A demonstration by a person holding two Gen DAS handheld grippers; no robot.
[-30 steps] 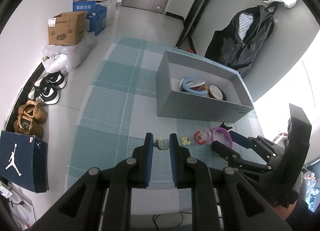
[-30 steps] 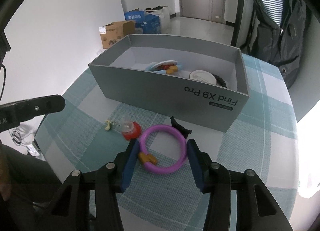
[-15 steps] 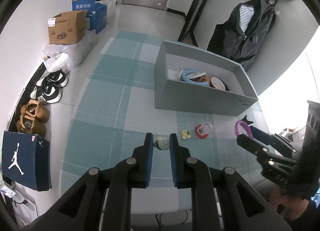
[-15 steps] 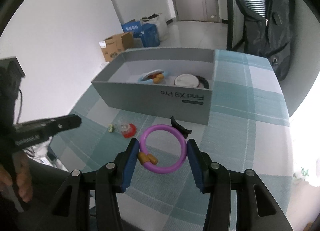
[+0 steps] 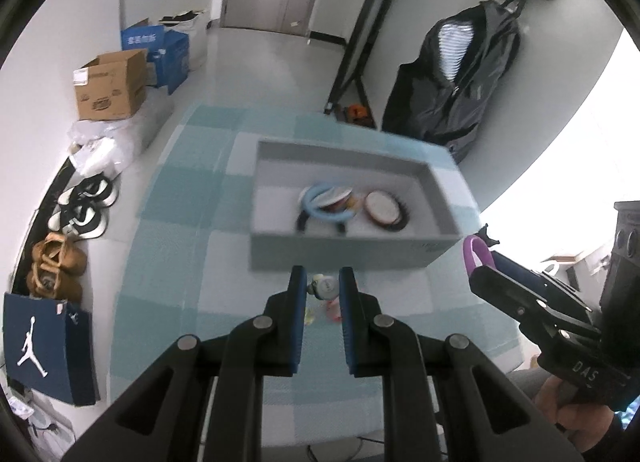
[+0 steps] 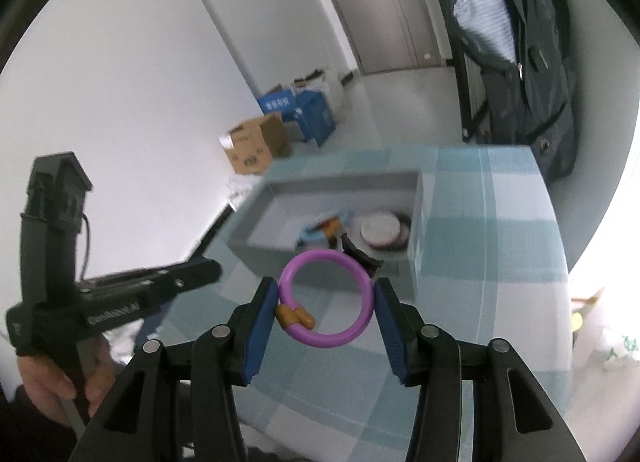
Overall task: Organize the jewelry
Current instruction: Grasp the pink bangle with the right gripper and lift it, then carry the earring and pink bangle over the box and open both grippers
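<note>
Inside grey box: blue ring, round compact, perhaps; right jaws grip purple ring; left jaws pinch small trinket.

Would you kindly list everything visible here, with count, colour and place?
Box: one, grey, on the checked cloth.
Tablecloth: one, teal and white check, over the table.
Bangle: one, light blue, in the box.
Purple ring: one, in the right gripper.
Small charm: one, pale, in the left gripper.
Cardboard carton: one, brown, on the floor.
Jacket: one, black, hanging.
Left gripper: shut on the charm.
Right gripper: shut on the ring.
</note>
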